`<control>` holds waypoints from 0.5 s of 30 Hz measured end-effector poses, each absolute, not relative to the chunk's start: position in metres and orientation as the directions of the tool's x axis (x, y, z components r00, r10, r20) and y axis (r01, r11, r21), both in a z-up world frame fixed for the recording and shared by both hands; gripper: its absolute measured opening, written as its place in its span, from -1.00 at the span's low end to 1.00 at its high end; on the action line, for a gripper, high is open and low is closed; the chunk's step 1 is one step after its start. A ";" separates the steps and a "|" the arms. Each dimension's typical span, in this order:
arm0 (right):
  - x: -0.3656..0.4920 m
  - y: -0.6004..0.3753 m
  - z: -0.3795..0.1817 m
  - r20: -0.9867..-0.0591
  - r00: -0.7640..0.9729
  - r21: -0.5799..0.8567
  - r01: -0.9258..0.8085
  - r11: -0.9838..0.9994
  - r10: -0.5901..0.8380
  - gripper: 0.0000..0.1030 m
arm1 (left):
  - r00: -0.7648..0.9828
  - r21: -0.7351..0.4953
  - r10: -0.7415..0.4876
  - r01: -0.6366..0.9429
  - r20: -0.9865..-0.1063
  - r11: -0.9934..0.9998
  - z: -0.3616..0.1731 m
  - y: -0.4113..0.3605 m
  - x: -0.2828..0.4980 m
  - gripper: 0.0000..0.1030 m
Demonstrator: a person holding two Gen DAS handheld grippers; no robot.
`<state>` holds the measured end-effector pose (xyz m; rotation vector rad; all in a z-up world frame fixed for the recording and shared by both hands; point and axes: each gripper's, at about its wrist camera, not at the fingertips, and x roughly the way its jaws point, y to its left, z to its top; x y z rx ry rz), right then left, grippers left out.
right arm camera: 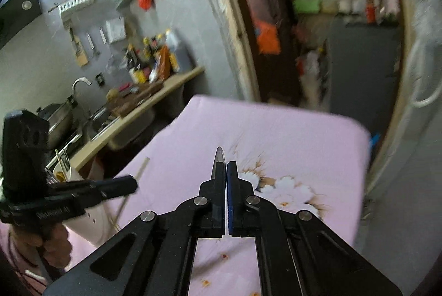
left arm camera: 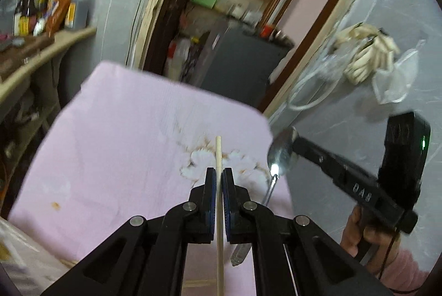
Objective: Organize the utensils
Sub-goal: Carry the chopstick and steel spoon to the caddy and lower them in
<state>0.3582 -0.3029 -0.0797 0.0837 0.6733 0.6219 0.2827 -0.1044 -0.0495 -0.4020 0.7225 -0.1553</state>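
**Both hands loaded, nothing yet put down**

The surface (left arm camera: 116,147) under all of it was draped in a pink cloth with a white flower print, a few small stains on it, and it filled most of what lay ahead of both cameras. Behind it ran a kitchen counter (right arm camera: 154,100) crowded with sauce bottles (left arm camera: 52,6), with a doorway beyond; I could see no clear utensil holder in front of either hand, so where the pieces were bound I could only guess.

The right tongs (right arm camera: 226,166) were clamped flat on a metal spoon (left arm camera: 281,152). From the other camera its bowl stood out past the fingertips and its handle hung down, so it seemed to be held by the neck, probably to keep it from swinging.

The left tongs (left arm camera: 219,174) were pinched on a single wooden chopstick (left arm camera: 218,155), which ran straight along the line of the fingers, its tip poking out ahead and its length trailing back underneath. That lengthwise grip looked meant to make it easy to slide endwise into a slot or cup.

Both utensils were off the cloth, carried side by side, near but apart.
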 end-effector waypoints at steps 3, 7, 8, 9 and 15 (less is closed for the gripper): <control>0.332 -0.312 -0.046 -0.504 0.686 0.262 -0.458 0.849 0.525 -0.97 | 0.776 -0.384 -0.275 0.046 -0.567 0.922 -0.021 -0.100 0.268 -0.90; 0.299 -0.313 -0.007 -0.434 0.761 0.256 -0.408 0.876 0.482 -0.97 | 0.797 -0.375 -0.295 0.094 -0.527 0.922 0.009 -0.081 0.256 -0.90; 0.290 -0.309 0.005 -0.415 0.782 0.246 -0.396 0.884 0.466 -0.97 | 0.801 -0.378 -0.303 0.104 -0.517 0.920 0.014 -0.075 0.253 -0.90; 0.282 -0.306 0.015 -0.402 0.795 0.237 -0.389 0.890 0.454 -0.97 | 0.805 -0.382 -0.312 0.116 -0.505 0.917 0.020 -0.069 0.250 -0.90; 0.239 -0.259 0.065 -0.338 0.864 0.161 -0.338 0.927 0.374 -0.97 | 0.821 -0.431 -0.389 0.197 -0.419 0.880 0.051 -0.030 0.232 -0.90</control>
